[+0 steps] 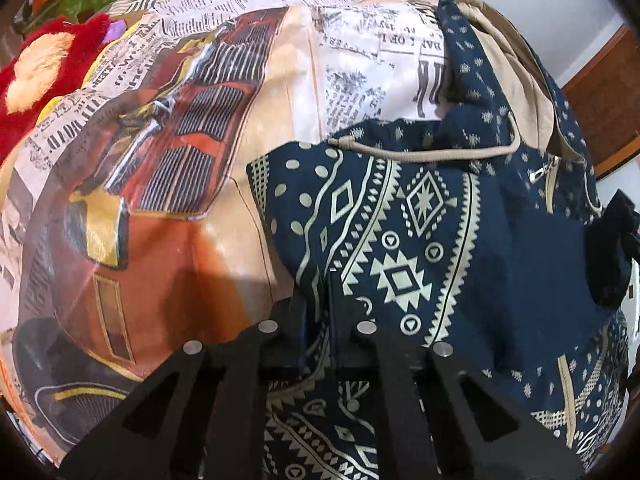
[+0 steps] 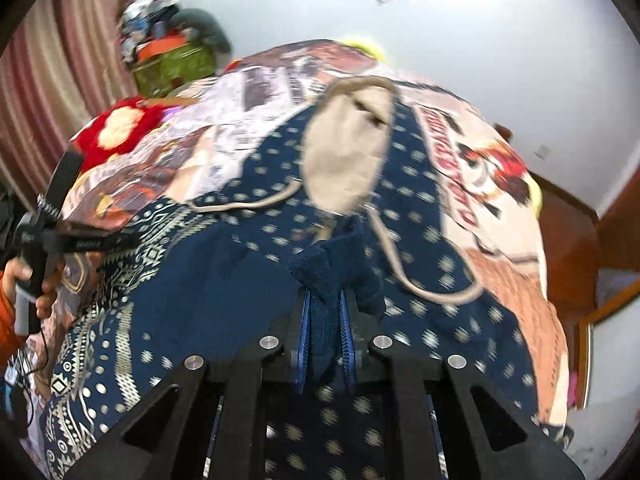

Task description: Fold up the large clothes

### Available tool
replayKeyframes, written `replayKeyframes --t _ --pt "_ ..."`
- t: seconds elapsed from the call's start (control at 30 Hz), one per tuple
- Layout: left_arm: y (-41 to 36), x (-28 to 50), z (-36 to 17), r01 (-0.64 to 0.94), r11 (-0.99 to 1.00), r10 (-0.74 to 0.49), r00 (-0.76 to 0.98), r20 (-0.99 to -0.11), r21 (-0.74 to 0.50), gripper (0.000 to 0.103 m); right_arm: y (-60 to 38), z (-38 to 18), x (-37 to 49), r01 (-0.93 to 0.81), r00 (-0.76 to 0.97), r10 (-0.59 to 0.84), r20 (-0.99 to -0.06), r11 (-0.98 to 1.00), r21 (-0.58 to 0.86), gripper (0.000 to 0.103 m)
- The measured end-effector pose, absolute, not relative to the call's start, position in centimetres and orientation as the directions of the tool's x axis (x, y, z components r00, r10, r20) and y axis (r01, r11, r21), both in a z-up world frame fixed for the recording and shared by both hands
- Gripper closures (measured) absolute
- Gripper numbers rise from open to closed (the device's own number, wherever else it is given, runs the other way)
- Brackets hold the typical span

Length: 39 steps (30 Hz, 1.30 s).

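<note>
Right gripper [image 2: 325, 320] clamps the navy cuff [image 2: 326, 264] and left gripper [image 1: 320, 312] pinches a patterned edge, both seemingly to fold the hoodie [image 1: 460, 220]; it lies across the printed bedspread [image 1: 160, 120].

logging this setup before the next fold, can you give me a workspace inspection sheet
surface: bed sheet with newspaper and vintage car print
job's things: navy patterned hoodie lying on the sheet, beige hood lining showing, drawstring loose
clutter: red plush toy at the far left
grippers: left tool shut on hoodie fabric; right tool shut on a navy cuff
cables: thin black cable below the left tool's handle
surroundings: striped curtain, white wall
</note>
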<state>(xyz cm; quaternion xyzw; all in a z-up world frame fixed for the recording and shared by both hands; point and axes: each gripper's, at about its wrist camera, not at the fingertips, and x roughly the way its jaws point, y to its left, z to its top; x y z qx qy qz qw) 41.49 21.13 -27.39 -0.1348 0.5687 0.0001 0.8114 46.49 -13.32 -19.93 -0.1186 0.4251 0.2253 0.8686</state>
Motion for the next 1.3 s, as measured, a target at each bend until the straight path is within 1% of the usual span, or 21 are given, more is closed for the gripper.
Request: replayKeyframes --t 0.07,0.1,0.17,0.27,0.33,0.43,0.57,0.7,0.83,0.9,0.93,0.97,1.0,1.03,1.07,1.1,1.13,1.17,1.2,1.23,1.3 --pt "21.3 41.3 -27.1 -0.154 0.966 -0.142 0.350 -0.926 -0.206 0.088 -15.1 -20.3 46.8 -0.458 0.533 0.277 -0.799 0.889 0.003 0.092" --pt "21.4 41.3 -26.8 -0.156 0.968 -0.131 0.352 -0.927 -0.196 0.086 -15.9 -20.5 47.0 -0.441 0.528 0.275 -0.804 0.897 0.017 0.092" --pt "21.7 41.0 -26.1 -0.163 0.972 -0.101 0.358 -0.928 -0.169 0.076 -17.4 -20.8 47.4 -0.410 0.518 0.274 -0.810 0.911 0.046 0.092" --pt "22.3 40.6 -24.6 -0.157 0.980 -0.056 0.381 -0.923 -0.124 0.066 -19.7 -21.3 47.7 -0.368 0.490 0.284 -0.824 0.924 0.100 0.092" --pt "22.3 40.4 -23.6 -0.148 0.985 -0.025 0.397 -0.917 -0.090 0.062 -20.5 -21.8 47.6 -0.364 0.461 0.287 -0.840 0.924 0.116 0.091" --pt "21.9 40.0 -22.5 -0.128 0.991 0.010 0.413 -0.910 -0.047 0.062 -21.5 -22.7 47.1 -0.365 0.422 0.275 -0.864 0.924 0.115 0.091" --pt "20.7 40.3 -22.0 -0.092 0.996 0.028 0.427 -0.904 -0.013 0.061 -22.8 -23.3 46.5 -0.367 0.405 0.262 -0.876 0.924 0.107 0.091" --pt "18.5 40.9 -21.8 -0.047 0.999 0.013 0.428 -0.904 -0.008 0.061 -23.9 -23.2 46.3 -0.358 0.400 0.230 -0.887 0.930 0.080 0.091" --pt "15.7 41.2 -20.4 0.006 1.000 0.003 0.447 -0.895 0.006 0.061 -25.5 -22.3 46.2 -0.333 0.406 0.214 -0.889 0.940 0.074 0.090" --pt "14.0 41.3 -19.6 0.038 0.999 -0.006 0.462 -0.887 0.013 0.058 -26.7 -21.5 45.9 -0.318 0.428 0.206 -0.880 0.946 0.066 0.089" --pt "12.7 41.3 -18.9 0.062 0.998 -0.014 0.476 -0.879 0.018 0.053 -27.2 -21.0 45.7 -0.309 0.439 0.202 -0.876 0.949 0.064 0.087" --pt "12.0 41.3 -18.5 0.076 0.997 -0.019 0.486 -0.874 0.020 0.050 -27.9 -20.5 45.5 -0.297 0.451 0.197 -0.871 0.953 0.061 0.081" --pt "10.7 41.3 -17.7 0.099 0.995 -0.026 0.507 -0.862 0.028 0.049 -28.7 -19.9 45.2 -0.281 0.468 0.191 -0.863 0.958 0.060 0.077" --pt "9.5 41.2 -17.0 0.118 0.992 -0.030 0.524 -0.851 0.037 0.048 -29.5 -19.4 44.9 -0.262 0.486 0.187 -0.854 0.963 0.062 0.062" --pt "8.3 41.1 -16.4 0.136 0.990 -0.035 0.539 -0.841 0.045 0.046 -30.2 -18.8 44.6 -0.245 0.503 0.185 -0.844 0.967 0.066 0.044" --pt "7.2 41.1 -15.8 0.153 0.987 -0.044 0.553 -0.832 0.050 0.045 -31.2 -18.3 44.1 -0.221 0.529 0.183 -0.829 0.972 0.074 0.036" --pt "6.0 41.0 -15.2 0.171 0.984 -0.059 0.564 -0.824 0.047 0.040 -32.3 -17.6 43.6 -0.195 0.558 0.180 -0.810 0.977 0.083 0.029" --pt "5.0 41.0 -14.7 0.187 0.982 -0.076 0.572 -0.817 0.040 0.034 -33.4 -17.1 43.1 -0.172 0.577 0.177 -0.797 0.981 0.093 0.027" --pt "3.9 41.0 -14.4 0.203 0.979 -0.097 0.580 -0.809 0.028 0.032 -34.3 -16.8 42.7 -0.158 0.583 0.176 -0.793 0.982 0.102 0.027" --pt "3.0 41.0 -14.1 0.216 0.976 -0.114 0.584 -0.804 0.019 0.030 -35.5 -16.6 42.3 -0.138 0.586 0.176 -0.791 0.984 0.116 0.026" --pt "0.7 41.2 -14.2 0.247 0.969 -0.154 0.578 -0.802 -0.008 0.029 -37.1 -16.5 41.8 -0.108 0.586 0.175 -0.791 0.985 0.138 0.025"
